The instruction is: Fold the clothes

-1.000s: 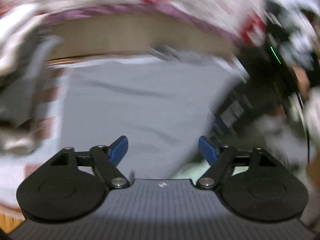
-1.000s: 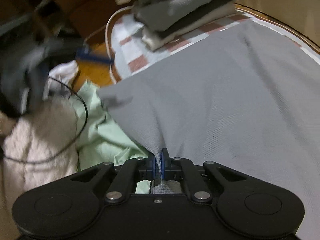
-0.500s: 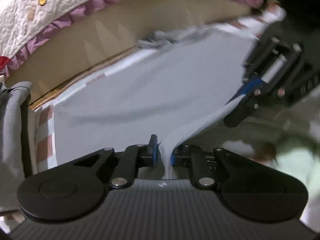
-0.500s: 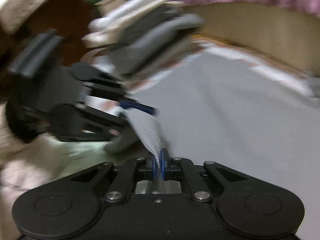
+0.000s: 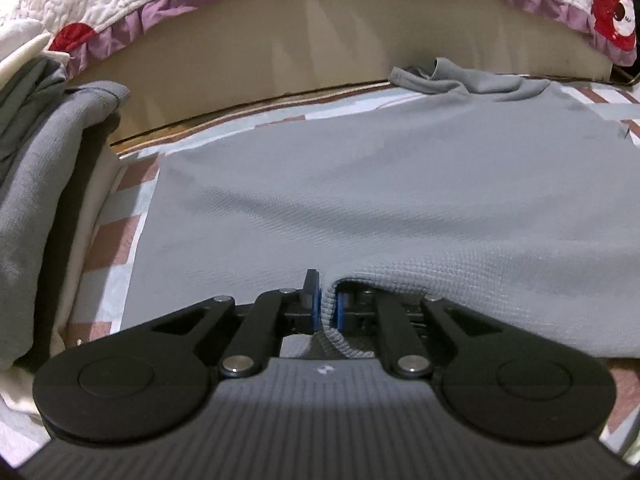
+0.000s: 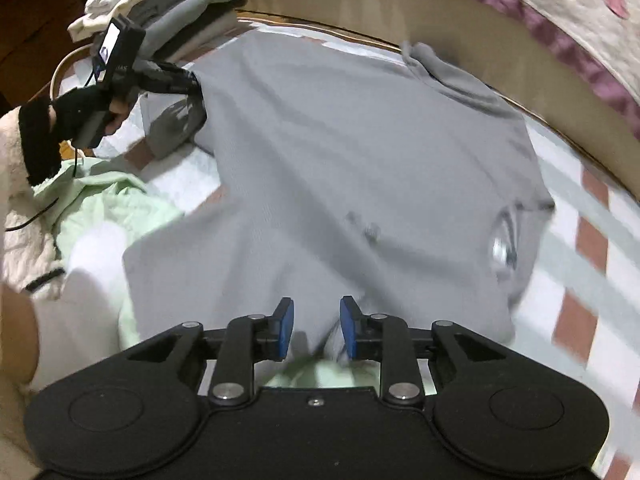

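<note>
A grey shirt point(image 5: 360, 184) lies spread on the checked table cover point(image 5: 120, 236). It also shows in the right wrist view point(image 6: 340, 152), with its collar at the right. My left gripper point(image 5: 328, 308) is shut on the shirt's near hem, which bunches between the blue pads. It also shows in the right wrist view point(image 6: 196, 88) at the shirt's far left edge, held by a gloved hand. My right gripper point(image 6: 316, 330) is open just above the shirt's near edge, holding nothing.
A stack of folded grey and cream clothes point(image 5: 44, 184) stands at the left, also in the right wrist view point(image 6: 168, 12). A light green garment point(image 6: 104, 208) lies off the table's left. A quilted bed edge point(image 5: 200, 0) runs behind the table.
My right gripper has opened and let go of the shirt's hem, then drawn back to the right. My left gripper stays shut on the hem and the shirt lies flatter.
</note>
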### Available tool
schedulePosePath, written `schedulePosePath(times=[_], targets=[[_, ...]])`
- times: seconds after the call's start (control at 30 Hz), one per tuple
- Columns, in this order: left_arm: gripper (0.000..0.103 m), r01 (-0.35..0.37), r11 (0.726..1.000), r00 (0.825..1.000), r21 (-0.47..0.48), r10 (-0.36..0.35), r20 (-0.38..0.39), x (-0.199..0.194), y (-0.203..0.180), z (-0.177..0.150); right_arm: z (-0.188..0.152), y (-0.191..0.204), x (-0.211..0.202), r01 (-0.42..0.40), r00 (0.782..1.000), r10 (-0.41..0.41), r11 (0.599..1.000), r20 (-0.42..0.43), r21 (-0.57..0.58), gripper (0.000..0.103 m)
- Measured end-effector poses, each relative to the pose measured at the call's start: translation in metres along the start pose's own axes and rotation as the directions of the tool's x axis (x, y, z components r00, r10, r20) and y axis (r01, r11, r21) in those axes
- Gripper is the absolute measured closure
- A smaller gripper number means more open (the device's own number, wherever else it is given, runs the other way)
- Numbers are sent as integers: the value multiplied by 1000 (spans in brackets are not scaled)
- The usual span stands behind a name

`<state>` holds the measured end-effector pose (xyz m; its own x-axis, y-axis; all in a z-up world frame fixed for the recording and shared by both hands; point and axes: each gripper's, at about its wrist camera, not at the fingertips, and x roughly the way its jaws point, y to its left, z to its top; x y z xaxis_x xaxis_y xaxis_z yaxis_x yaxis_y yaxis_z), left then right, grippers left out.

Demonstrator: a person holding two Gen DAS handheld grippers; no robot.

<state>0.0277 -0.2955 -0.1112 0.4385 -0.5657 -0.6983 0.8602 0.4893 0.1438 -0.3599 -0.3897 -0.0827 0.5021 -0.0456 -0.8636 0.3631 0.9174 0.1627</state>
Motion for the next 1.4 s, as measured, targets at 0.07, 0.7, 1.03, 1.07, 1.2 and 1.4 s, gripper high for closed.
schedulePosePath(times=[0.07, 0.7, 1.03, 1.07, 1.2, 1.4], targets=[[95, -1, 1000, 1000, 3, 1, 2, -1, -1, 2, -16, 3, -4, -29, 999, 28, 998, 15, 54, 71], [94, 111, 992, 994, -57, -113, -16, 10, 20, 0, 24, 12, 21, 41, 989, -31, 997, 147, -66, 98], [87, 90, 995, 996, 41, -89, -12, 1, 16, -4, 91, -51, 35, 284, 909, -300, 954, 289, 95, 98], [84, 76, 996, 997, 56, -75, -14, 1, 16, -5, 97, -57, 36, 306, 896, -326, 945, 300, 113, 98], [73, 50, 999, 999, 21, -50, -10, 2, 28, -9, 125, -77, 40, 374, 848, -408, 913, 338, 163, 98], [72, 89, 996, 996, -13, -89, -3, 4, 30, -4, 143, -78, 32, 435, 802, -473, 881, 364, 186, 98]])
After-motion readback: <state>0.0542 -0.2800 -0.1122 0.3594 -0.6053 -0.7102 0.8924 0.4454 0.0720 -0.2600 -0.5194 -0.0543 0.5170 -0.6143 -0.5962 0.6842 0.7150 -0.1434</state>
